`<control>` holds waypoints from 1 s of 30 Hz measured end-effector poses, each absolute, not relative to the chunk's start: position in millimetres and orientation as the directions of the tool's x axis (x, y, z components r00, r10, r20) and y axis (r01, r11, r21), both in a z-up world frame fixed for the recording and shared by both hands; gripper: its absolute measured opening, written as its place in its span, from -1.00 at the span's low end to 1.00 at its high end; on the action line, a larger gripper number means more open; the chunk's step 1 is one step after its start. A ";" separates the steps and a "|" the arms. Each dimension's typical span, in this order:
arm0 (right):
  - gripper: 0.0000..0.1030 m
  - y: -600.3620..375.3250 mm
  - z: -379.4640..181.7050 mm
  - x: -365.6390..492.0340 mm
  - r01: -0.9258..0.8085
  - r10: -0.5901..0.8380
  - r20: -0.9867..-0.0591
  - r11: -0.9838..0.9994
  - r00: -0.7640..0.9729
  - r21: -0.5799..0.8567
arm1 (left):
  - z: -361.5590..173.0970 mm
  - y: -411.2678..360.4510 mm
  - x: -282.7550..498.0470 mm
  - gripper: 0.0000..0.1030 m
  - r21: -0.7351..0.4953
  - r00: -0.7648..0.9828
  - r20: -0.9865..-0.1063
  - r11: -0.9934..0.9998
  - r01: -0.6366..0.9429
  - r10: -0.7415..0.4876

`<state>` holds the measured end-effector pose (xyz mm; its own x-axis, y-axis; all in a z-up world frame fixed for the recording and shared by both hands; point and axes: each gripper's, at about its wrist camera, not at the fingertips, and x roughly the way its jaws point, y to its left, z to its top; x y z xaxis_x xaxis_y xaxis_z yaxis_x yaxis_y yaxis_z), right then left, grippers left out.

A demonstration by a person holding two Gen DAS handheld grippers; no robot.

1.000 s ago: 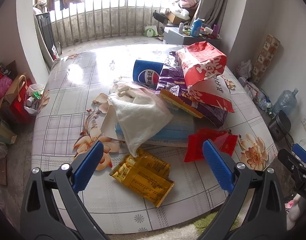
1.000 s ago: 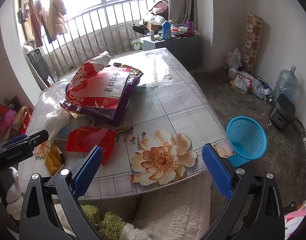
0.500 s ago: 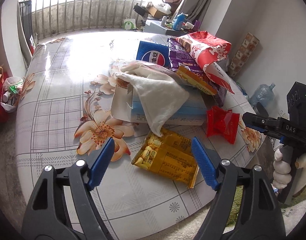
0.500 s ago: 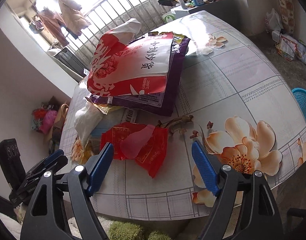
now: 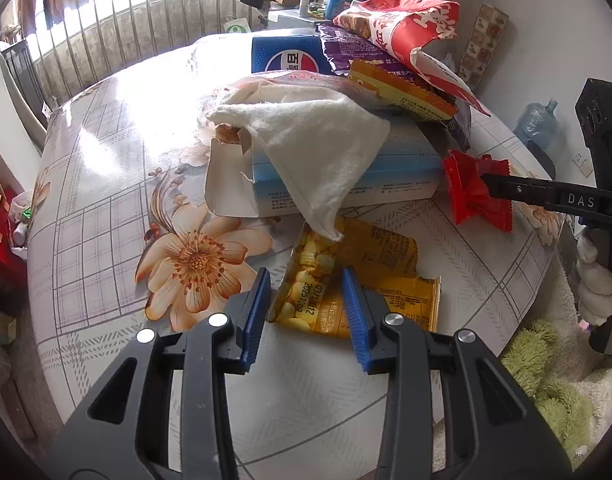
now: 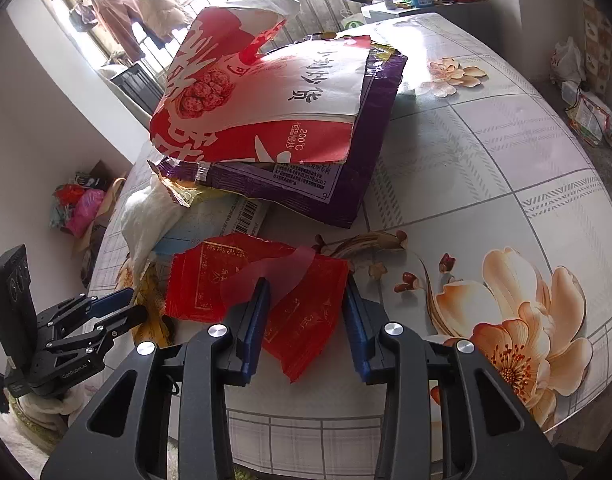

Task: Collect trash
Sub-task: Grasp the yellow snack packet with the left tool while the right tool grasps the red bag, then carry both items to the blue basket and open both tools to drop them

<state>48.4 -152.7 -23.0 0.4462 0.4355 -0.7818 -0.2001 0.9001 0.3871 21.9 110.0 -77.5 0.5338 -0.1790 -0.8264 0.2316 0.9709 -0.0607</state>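
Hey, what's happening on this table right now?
A person is clearing litter off a flowered table with two handheld grippers. The left gripper is closing around a yellow snack packet; the right gripper is closing around a crumpled red wrapper. Neither is lifted yet. More bags and a box lie piled behind.

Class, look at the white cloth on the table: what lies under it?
The white cloth drapes over a blue-and-white box, its open flap showing at the left. The cloth's lowest corner rests on the yellow snack packet. The box's top under the cloth is hidden.
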 end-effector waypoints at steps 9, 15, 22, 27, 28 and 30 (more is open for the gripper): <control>-0.91 -161.5 -20.2 36.1 -0.214 0.452 -0.771 0.892 0.449 0.398 | -69.0 104.0 -1.9 -0.96 -0.048 0.524 -0.834 0.969 0.244 -0.173; -0.93 -202.3 -2.0 15.3 -0.170 0.440 -0.737 0.894 0.513 0.416 | -50.8 99.7 -19.9 -1.00 -0.158 0.473 -0.834 0.943 0.291 -0.286; -0.93 -289.9 28.6 -6.1 -0.024 0.348 -0.645 0.890 0.680 0.455 | -6.1 47.3 -16.1 -1.00 -0.226 0.466 -0.773 0.874 0.431 -0.430; -0.93 -363.5 46.5 -22.1 0.162 0.173 -0.596 0.870 0.785 0.466 | 24.5 -29.9 20.7 -1.00 -0.269 0.431 -0.717 0.787 0.555 -0.548; -0.93 -380.1 47.6 -25.3 0.211 0.128 -0.590 0.856 0.797 0.471 | 29.1 -49.3 29.4 -1.00 -0.269 0.421 -0.712 0.772 0.576 -0.562; -0.93 -409.6 46.1 -30.9 0.322 0.020 -0.594 0.826 0.804 0.463 | 33.6 -93.7 48.8 -1.00 -0.277 0.392 -0.709 0.743 0.609 -0.586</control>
<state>-30.9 -409.6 46.1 0.8042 0.0197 -0.5940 0.3216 0.8260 0.4629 48.8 -93.7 33.6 0.3923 -0.5858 -0.7092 0.6086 0.7434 -0.2774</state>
